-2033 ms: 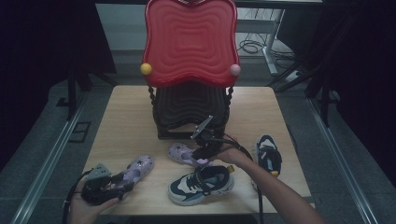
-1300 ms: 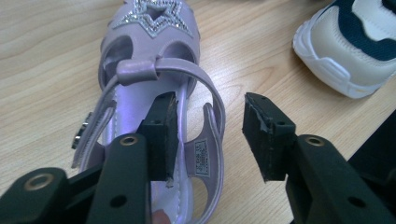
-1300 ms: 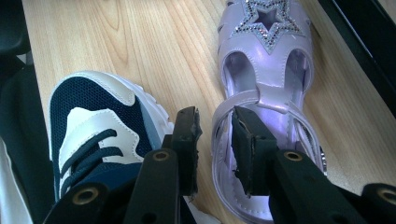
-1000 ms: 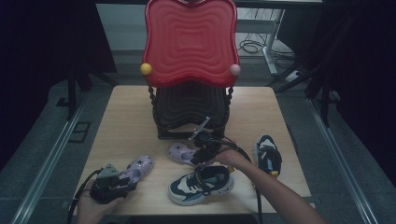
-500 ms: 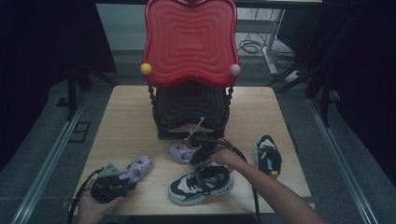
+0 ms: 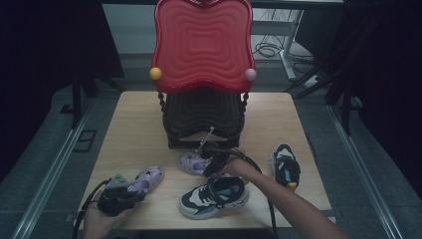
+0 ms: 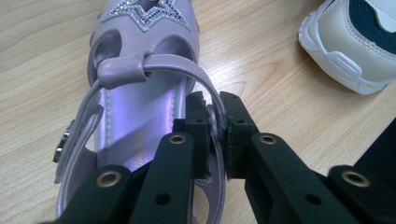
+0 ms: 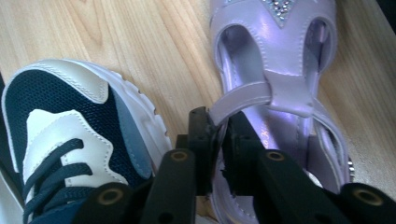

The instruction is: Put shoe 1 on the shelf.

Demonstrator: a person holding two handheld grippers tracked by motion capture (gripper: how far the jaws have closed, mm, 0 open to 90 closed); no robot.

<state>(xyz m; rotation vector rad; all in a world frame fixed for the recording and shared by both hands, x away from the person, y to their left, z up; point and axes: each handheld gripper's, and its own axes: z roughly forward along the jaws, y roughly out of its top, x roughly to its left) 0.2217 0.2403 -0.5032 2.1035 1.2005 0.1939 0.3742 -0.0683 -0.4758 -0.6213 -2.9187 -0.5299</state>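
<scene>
**Two tools, two purple sandals**

Light wooden desk [image 6: 134, 124] holds shoes and a red wavy chair [image 6: 201, 45]. Left tool [image 7: 212, 123] pinches the side strap of a shiny purple sandal with a sparkly star [image 7: 140, 70]. Right tool [image 8: 219, 135] pinches the strap of the other purple sandal [image 8: 280, 70], just beside a navy and white sneaker [image 8: 70, 126]. Another dark sneaker [image 6: 285, 165] lies well apart from the right tool.

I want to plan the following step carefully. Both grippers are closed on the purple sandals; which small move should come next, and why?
Probably lift both a little, together. The left gripper pinches the side strap of the near lilac star-decorated sandal, the right gripper the strap of the far lilac sandal. Both sandals lie flat on the wooden table, so raising tests each hold.
</scene>
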